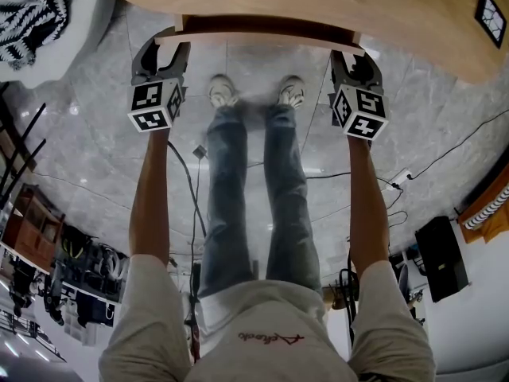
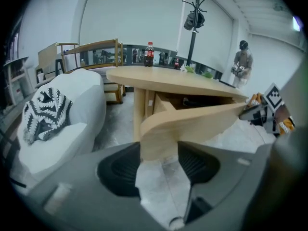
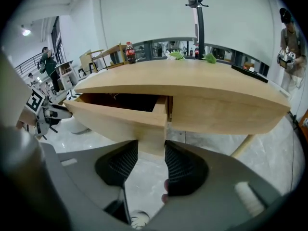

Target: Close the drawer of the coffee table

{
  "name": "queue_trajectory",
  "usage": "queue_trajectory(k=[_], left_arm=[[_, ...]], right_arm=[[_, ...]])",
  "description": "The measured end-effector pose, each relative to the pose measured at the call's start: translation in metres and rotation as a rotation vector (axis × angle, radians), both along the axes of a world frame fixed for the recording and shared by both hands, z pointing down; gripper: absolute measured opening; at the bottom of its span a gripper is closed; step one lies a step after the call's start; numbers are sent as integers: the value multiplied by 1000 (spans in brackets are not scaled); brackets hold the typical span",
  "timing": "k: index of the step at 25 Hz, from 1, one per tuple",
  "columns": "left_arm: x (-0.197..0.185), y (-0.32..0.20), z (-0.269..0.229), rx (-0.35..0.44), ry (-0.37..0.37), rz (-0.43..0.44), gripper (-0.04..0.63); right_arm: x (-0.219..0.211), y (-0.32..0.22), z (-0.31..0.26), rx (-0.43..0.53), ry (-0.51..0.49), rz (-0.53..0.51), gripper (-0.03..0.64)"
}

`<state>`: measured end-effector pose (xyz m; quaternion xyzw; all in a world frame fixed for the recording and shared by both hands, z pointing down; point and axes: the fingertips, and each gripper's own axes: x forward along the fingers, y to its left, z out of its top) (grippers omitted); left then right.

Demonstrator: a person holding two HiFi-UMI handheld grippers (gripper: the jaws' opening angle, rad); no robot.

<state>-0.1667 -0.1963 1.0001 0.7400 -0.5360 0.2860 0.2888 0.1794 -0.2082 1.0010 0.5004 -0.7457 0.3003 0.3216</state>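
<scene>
The coffee table (image 1: 318, 6) has a pale wooden top, and its drawer (image 1: 262, 32) stands partly pulled out beneath it. My left gripper (image 1: 165, 50) is at the left end of the drawer front (image 2: 202, 121). In the left gripper view that end fills the gap of the left gripper (image 2: 159, 150), flush with both pads. My right gripper (image 1: 355, 58) is at the right end. In the right gripper view the right gripper (image 3: 151, 150) has the corner of the drawer front (image 3: 115, 117) pressed between its pads. The dark inside of the drawer (image 3: 125, 101) shows.
A white sofa (image 2: 72, 109) with a black-and-white cushion (image 2: 45, 114) stands left of the table. My feet (image 1: 223, 92) are just below the drawer, with cables (image 1: 191, 189) on the tiled floor. A cola bottle (image 2: 149, 54) stands on the tabletop. A person (image 2: 240, 61) stands beyond.
</scene>
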Motion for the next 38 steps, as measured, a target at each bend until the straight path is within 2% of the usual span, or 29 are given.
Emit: queue_trajectory(k=[9,15,23,26,30,35,38], left_arm=[[-4,-51,0,38,-4,1,239],[-4,-67,0,51,-6,2,238],[-5,-67,-4,77,-10,3,242],[-4,-57,-8,83,-18,-15,242],[2,-33,-10,62,-17,-1,238],[8,-3,-20,69,-8,9,173],[12,12,-27,78,-5,12,84]], right_arm=[[-4,-47,0,62,-12,22,183],[-5,-60,1,91,-16,41,186],[-3,-60,-2,102,-6,51,183],[-4,-48,-3,90,-13,74,177],[-13,-22,-9,77,-17,35,147],[-27,3,-23,97,-35,13,88],[-32,15,-30,106,-36,8,32]])
